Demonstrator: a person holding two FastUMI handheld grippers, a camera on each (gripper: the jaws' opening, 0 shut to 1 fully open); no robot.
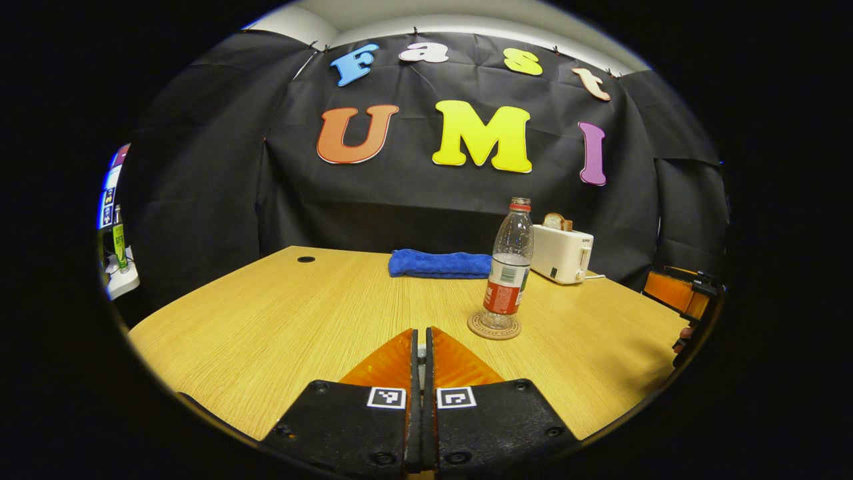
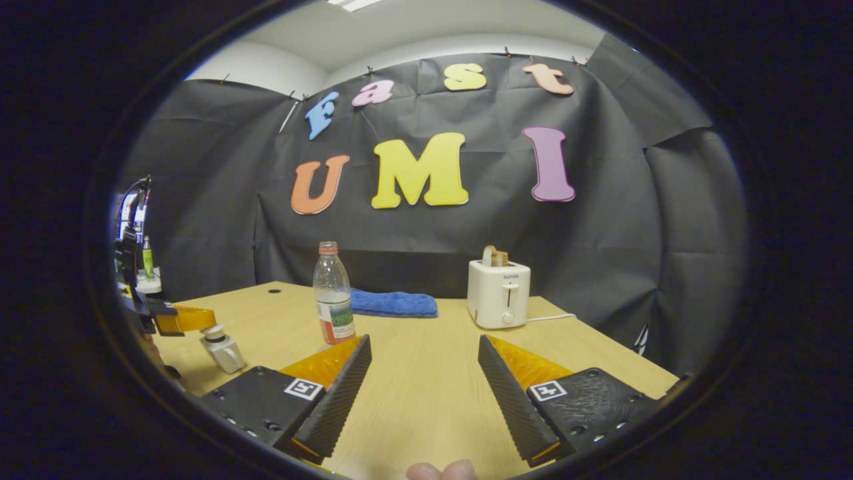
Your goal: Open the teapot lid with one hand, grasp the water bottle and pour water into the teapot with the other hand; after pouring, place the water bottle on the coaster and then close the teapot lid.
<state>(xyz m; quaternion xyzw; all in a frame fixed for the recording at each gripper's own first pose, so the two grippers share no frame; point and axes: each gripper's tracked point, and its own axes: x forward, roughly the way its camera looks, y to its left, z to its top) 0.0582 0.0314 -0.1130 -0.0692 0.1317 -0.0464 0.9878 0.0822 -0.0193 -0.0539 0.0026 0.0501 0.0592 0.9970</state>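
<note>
A clear water bottle [image 1: 510, 267] with a red cap and a red label stands upright on a round coaster [image 1: 494, 328], a little right of my left gripper [image 1: 420, 331]. The jaws of that gripper are pressed together, with a thin pale sliver between them. In the right gripper view the left gripper [image 2: 190, 319] sits at the far left. Its fingertips are on the knob of a small pale teapot lid [image 2: 220, 347], low over the table. I cannot make out the teapot's body. My right gripper [image 2: 424, 341] is open with nothing in it, and the bottle [image 2: 333, 293] stands beyond its left finger.
A folded blue towel [image 1: 440, 263] lies at the back of the wooden table [image 1: 266, 313]. Beside it is a white toaster [image 1: 562, 253] holding a slice of bread, its cord trailing right. The right gripper [image 1: 686, 293] shows at the table's right edge. A person's fingertips [image 2: 443, 470] show at the bottom.
</note>
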